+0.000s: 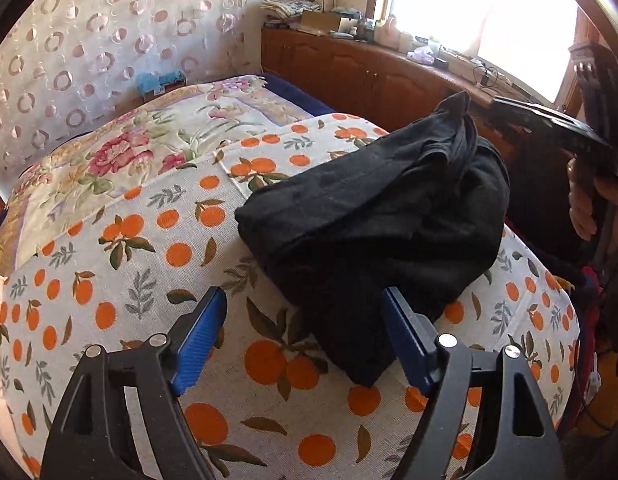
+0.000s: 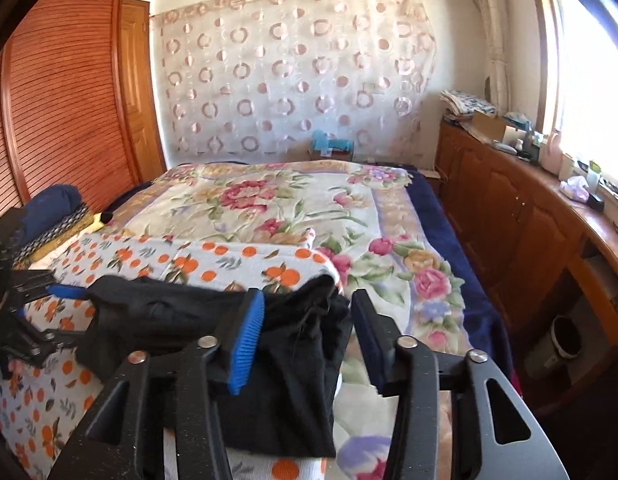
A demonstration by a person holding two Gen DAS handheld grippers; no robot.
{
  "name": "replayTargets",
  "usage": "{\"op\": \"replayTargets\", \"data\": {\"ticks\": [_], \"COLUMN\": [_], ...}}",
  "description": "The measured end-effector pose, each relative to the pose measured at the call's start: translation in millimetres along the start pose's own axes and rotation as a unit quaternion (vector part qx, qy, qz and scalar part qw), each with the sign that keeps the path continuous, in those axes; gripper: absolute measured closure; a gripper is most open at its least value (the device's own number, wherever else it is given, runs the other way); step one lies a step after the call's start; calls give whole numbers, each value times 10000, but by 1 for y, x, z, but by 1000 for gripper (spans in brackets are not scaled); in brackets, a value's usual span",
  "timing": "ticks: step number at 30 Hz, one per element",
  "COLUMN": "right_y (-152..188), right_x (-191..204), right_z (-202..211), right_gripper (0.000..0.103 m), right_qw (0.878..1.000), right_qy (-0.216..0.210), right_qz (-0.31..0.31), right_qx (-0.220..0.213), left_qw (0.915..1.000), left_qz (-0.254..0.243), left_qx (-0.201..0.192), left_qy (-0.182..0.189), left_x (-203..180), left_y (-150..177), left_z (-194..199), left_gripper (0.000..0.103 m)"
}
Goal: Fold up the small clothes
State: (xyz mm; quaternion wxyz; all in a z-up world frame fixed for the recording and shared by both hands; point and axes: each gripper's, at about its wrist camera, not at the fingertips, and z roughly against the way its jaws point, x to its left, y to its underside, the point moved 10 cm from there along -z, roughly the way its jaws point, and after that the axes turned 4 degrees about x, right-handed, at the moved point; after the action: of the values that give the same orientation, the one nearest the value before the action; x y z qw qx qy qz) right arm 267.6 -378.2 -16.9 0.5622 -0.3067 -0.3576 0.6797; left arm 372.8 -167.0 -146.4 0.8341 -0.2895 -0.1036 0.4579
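A black garment (image 1: 373, 208) lies folded in a thick bundle on the orange-print cloth (image 1: 121, 264) that covers the near part of the bed. My left gripper (image 1: 305, 320) is open just above the cloth, and the bundle's near corner reaches in beside its right finger (image 1: 405, 332). In the right wrist view the same black garment (image 2: 293, 368) lies loose between the spread jaws of my right gripper (image 2: 309, 332), which is open; the right pad stands clear of the fabric. The left gripper (image 2: 29, 300) shows at that view's left edge.
A floral bedspread (image 2: 269, 208) covers the rest of the bed. A wooden cabinet (image 2: 509, 216) with clutter on top runs along the window side. A louvred wardrobe (image 2: 61, 92) stands at the left, with rolled blue bedding (image 2: 49, 204) beside it. A hand (image 1: 585, 204) holds the right gripper's body.
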Motion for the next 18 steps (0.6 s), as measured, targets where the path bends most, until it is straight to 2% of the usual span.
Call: {"op": "replayTargets", "data": {"ticks": [7, 11, 13, 18], "right_y": [32, 21, 15, -1], "right_x": [26, 22, 20, 7], "right_z": [-10, -25, -36, -59], "right_gripper": [47, 47, 47, 47], "right_qw": [9968, 9934, 9931, 9921], "right_qy": [-65, 333, 244, 344], "right_qz": [636, 1002, 1012, 1014], "right_qx": [479, 441, 534, 650], "left_qw": [9999, 9998, 9997, 9987], "left_qz": [2, 40, 25, 64], "left_qx": [-55, -75, -100, -251], "left_qy": [-85, -179, -227, -440], "left_x": [2, 6, 10, 27], "left_y": [-9, -15, -21, -39], "left_z": [-4, -7, -9, -20], "left_gripper": [24, 24, 24, 24]}}
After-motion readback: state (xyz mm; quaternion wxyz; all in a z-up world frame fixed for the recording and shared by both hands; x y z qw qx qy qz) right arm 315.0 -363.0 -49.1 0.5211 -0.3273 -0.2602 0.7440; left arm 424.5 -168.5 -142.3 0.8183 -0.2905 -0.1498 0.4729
